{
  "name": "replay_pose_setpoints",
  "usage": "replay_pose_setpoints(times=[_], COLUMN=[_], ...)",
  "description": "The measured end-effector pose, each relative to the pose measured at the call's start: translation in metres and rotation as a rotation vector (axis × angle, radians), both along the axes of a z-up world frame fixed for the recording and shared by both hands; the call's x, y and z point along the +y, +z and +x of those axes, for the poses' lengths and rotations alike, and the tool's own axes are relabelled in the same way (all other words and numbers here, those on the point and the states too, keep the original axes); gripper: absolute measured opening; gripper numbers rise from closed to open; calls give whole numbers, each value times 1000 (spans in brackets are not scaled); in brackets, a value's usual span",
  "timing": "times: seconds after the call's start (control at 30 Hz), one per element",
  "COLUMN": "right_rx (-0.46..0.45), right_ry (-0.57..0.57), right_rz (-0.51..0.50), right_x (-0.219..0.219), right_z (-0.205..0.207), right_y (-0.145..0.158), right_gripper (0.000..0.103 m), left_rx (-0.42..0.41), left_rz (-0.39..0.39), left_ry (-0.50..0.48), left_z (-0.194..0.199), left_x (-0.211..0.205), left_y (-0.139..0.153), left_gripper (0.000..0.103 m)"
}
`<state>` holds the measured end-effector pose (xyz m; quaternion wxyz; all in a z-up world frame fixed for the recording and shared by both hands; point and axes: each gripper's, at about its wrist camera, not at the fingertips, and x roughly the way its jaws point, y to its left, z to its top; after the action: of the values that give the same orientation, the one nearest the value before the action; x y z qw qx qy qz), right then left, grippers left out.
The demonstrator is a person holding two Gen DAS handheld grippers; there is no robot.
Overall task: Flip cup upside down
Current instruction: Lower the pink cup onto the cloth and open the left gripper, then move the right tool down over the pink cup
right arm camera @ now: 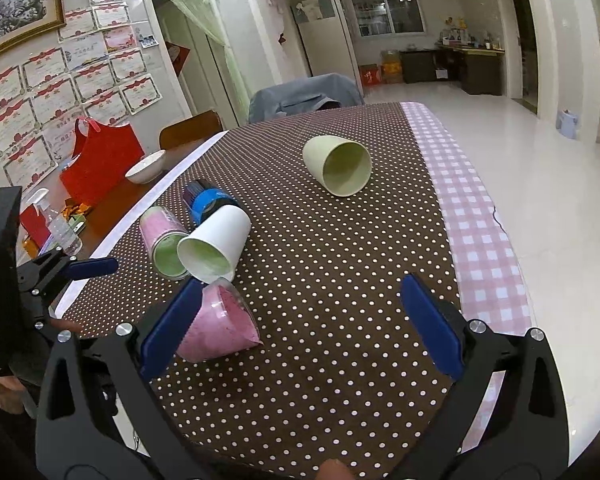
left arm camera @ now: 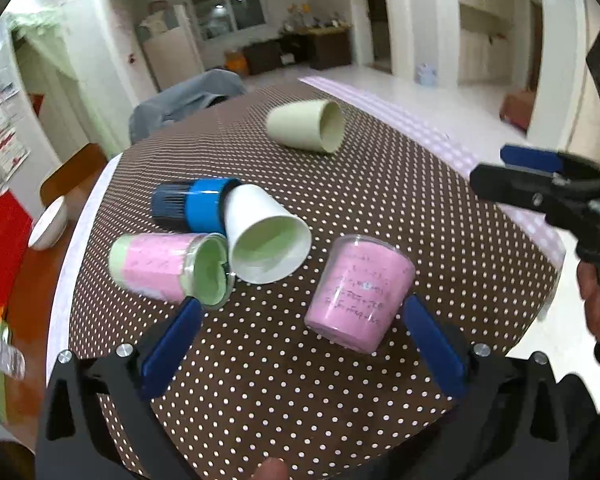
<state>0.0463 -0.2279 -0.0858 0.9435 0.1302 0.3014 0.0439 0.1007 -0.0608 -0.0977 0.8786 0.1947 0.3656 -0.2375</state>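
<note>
Several cups are on the dotted brown tablecloth point(left arm camera: 340, 208). A pink cup point(left arm camera: 358, 292) stands mouth down near my open left gripper point(left arm camera: 298, 340), just inside its right finger. It shows in the right wrist view point(right arm camera: 220, 326) behind my left finger. A white cup point(left arm camera: 264, 238), a pink-and-green cup point(left arm camera: 168, 266), a blue cup point(left arm camera: 192, 204) and a pale green cup point(left arm camera: 306, 126) lie on their sides. My right gripper point(right arm camera: 300, 320) is open and empty over the cloth; it also shows at the right edge of the left wrist view point(left arm camera: 528, 172).
A white bowl point(right arm camera: 145, 166), a red bag point(right arm camera: 100, 160) and a spray bottle point(right arm camera: 58, 224) sit on the wooden table part at left. A pink checked cloth strip point(right arm camera: 472, 216) runs along the table's right edge. A chair with a grey garment point(right arm camera: 304, 94) stands at the far end.
</note>
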Motion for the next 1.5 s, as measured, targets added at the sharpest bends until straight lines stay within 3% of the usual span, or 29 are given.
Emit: replay_pose_setpoints(times=[0.13,0.63,0.93,1.1,1.27,1.5], right_rx=[-13,-114,-307,-236,-228,-193], right_ry=[16,129,193,310,397,650], right_rz=[-4,-18,-207,-161,-277,-473], right_x=[6,26,54,55,65,88], right_z=[1,-2,-14,0,5,14], right_y=[5,36,60,64,59,48], right_gripper=[97,97,97,97,97,97], left_rx=[-25,-154,-215,-240,-254,-294], left_rz=[-61,-163,-239,-249,-258,-248], left_ry=[41,212,295,318,328,368], left_z=[-10,-40,-55,-58,-61,-61], left_x=[13,52,68,68,72,83], left_y=[12,49,70,70,72,74], left_gripper=[99,99,99,99,99,99])
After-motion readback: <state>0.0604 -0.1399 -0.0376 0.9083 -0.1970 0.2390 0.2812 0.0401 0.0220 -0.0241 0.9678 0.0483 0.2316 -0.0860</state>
